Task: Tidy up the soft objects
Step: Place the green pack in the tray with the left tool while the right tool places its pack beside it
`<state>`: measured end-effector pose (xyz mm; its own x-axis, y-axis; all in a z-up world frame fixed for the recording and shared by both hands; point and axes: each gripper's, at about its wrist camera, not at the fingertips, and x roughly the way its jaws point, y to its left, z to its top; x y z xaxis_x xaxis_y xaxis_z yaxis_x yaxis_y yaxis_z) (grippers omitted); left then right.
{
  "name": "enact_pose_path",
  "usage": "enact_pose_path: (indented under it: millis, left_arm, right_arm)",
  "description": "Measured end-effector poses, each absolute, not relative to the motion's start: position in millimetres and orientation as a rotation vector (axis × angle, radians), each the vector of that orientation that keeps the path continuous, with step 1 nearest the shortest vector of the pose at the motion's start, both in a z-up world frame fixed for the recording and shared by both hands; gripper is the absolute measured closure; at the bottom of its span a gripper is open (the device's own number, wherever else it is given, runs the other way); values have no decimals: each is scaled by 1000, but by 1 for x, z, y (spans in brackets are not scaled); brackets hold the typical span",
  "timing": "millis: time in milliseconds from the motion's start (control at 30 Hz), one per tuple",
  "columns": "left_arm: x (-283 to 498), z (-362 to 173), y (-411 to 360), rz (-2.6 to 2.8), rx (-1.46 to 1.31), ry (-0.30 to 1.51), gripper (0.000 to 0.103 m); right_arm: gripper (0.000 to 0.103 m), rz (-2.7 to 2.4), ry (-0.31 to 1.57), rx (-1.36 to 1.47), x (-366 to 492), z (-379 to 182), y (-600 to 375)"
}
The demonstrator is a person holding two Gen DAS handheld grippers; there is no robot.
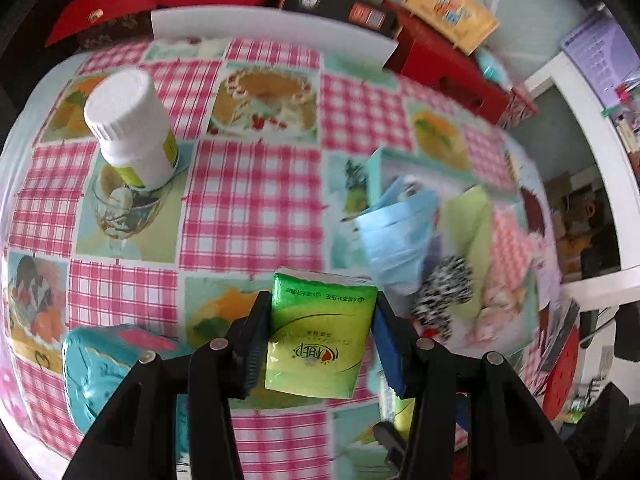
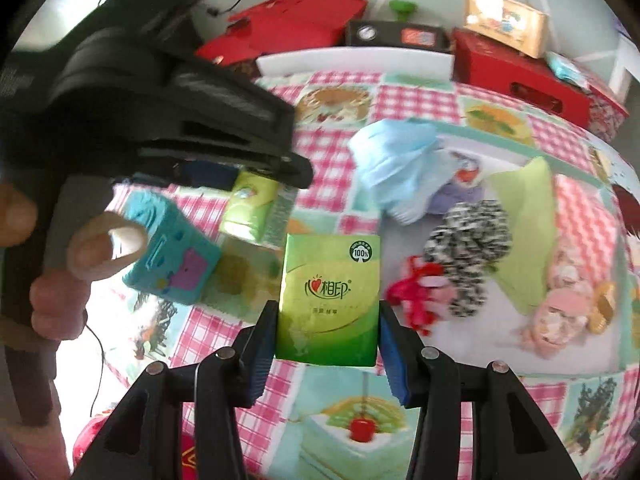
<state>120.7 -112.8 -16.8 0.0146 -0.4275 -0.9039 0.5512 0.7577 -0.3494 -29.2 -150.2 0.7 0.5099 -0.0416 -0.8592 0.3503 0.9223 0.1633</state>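
We look down on a table (image 2: pixel 344 92) covered with a pink-checked cloth printed with cakes and desserts. At its far edge sit red boxes (image 2: pixel 520 68), a black box (image 2: pixel 396 34) and a yellow carry-box (image 2: pixel 504 16).

To the right lies a pale tray (image 2: pixel 560 356) holding a heap of soft things: a blue face mask (image 2: pixel 392 164), a light green cloth (image 2: pixel 524 232), a black-and-white fuzzy scrunchie (image 2: pixel 468 248), a red ribbon piece (image 2: pixel 416 292) and a pink soft piece (image 2: pixel 560 312) (too blurred for us to name).

A white bottle (image 1: pixel 132 128) stands upright toward the table's left side, and a teal pouch (image 1: pixel 100 372) lies near the left claw.

Our left claw (image 1: pixel 320 340) is clamped on a green tissue pack (image 1: pixel 320 332), tilted and lifted off the cloth; from the right camera we see that pack beneath the person's hand (image 2: pixel 68 240).

Our right claw (image 2: pixel 328 344) is clamped on a second green tissue pack (image 2: pixel 330 300), held upright above the cloth, just left of the tray.
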Motion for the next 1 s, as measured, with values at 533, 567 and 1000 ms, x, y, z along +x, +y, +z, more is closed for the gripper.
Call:
enact_pose_path:
  millis: [533,567,1000]
  left_arm:
    - [50,-21,-185,-902,162,1293,53]
    - [47,-22,-189,-911,161,1298,53]
    - [42,-18,-191,-937,98,1297,42]
  right_arm:
    - [53,-597,992,543,-85,-17,-281]
    - [53,-601,995,549,-87,-20,-283]
    - [42,-602,1043,488,-78,-31,-280]
